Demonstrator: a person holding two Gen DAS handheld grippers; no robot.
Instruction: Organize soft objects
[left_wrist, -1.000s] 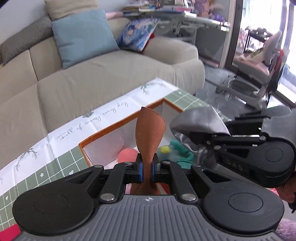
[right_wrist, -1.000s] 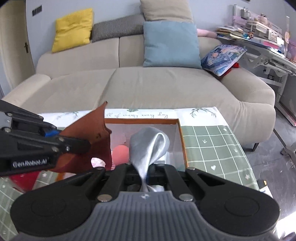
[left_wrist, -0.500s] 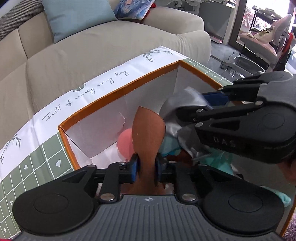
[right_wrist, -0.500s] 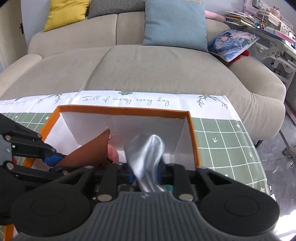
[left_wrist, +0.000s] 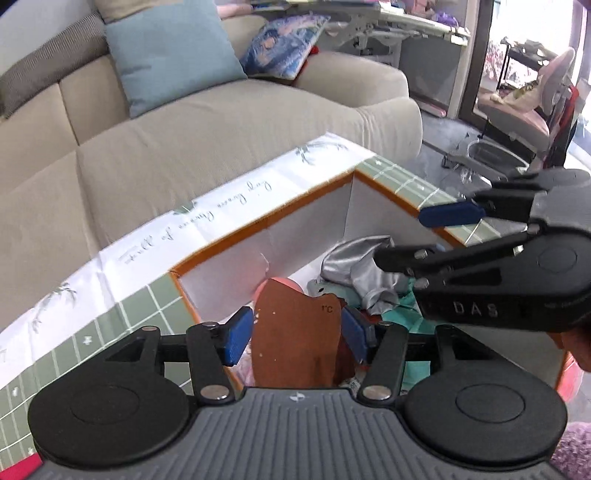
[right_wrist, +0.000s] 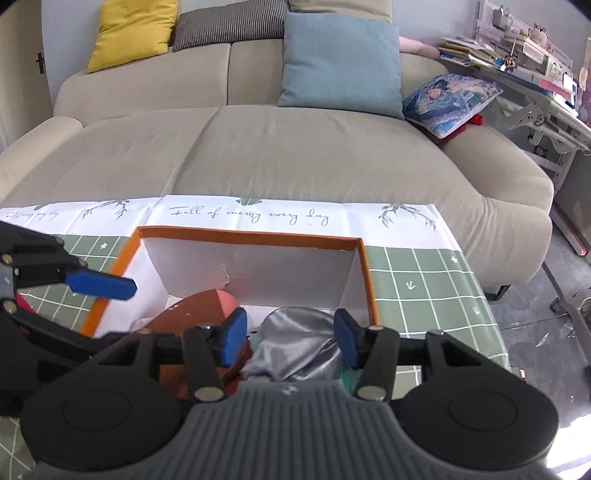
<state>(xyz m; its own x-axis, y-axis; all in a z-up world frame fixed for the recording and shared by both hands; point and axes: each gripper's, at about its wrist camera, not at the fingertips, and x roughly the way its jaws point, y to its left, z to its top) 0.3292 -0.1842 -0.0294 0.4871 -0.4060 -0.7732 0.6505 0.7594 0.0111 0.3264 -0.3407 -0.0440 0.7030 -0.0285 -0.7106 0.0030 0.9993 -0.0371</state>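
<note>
I am holding my left tool (left_wrist: 297, 334) and right tool (right_wrist: 286, 338) released over the box (right_wrist: 255, 236); brown piece (left_wrist: 295, 343) standing upright, silver cloth (right_wrist: 295, 341) crumpled, fully visible only left.

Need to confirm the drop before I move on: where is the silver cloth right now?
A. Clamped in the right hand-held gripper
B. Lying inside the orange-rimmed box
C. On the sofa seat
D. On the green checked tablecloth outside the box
B. The silver cloth lies crumpled inside the orange-rimmed box, and the right hand-held gripper stands open above it, its blue pads clear of the fabric.
</note>
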